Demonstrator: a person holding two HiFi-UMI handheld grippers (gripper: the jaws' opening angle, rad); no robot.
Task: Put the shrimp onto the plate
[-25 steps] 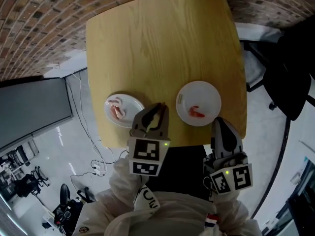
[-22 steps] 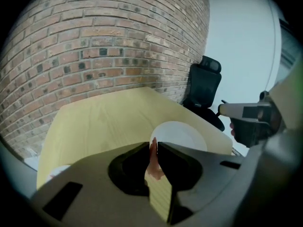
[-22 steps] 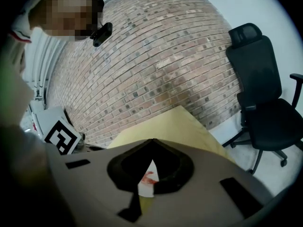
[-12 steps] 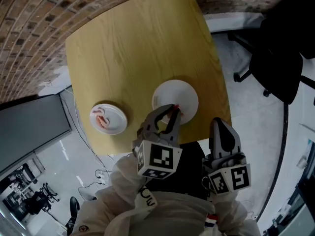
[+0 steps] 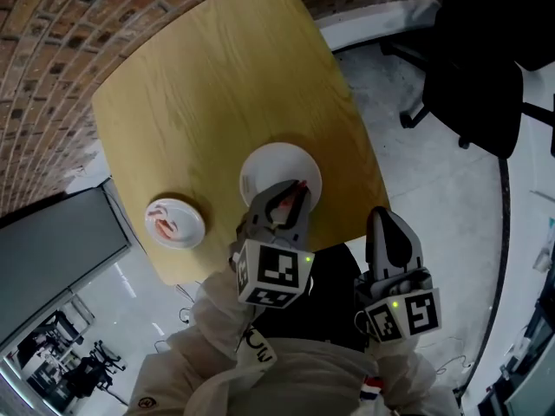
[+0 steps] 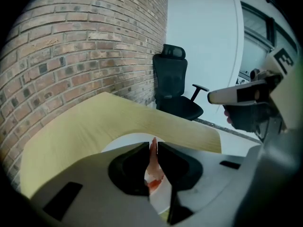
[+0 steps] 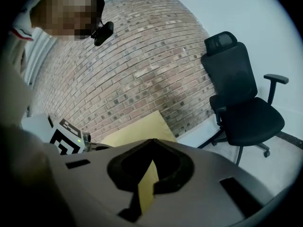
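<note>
My left gripper [image 5: 290,194] hangs over the near part of a white plate [image 5: 260,165] on the wooden table [image 5: 208,85]. Its jaws are shut on a pale pink shrimp [image 6: 152,167], which stands upright between them above the plate [image 6: 122,144]. A smaller white plate [image 5: 187,229] at the table's left edge holds more shrimp [image 5: 163,226]. My right gripper [image 5: 382,216] is shut and holds nothing. It sits off the table's near right edge, apart from both plates.
A brick wall [image 5: 52,33] runs behind the table. A black office chair [image 5: 486,85] stands on the floor to the right, and shows again in the right gripper view [image 7: 241,98]. The person's pale sleeves [image 5: 260,371] fill the bottom of the head view.
My left gripper has moved from between the two plates to above the larger plate, carrying the shrimp. The head view has swung, so the table sits further left. The right gripper has stayed put.
</note>
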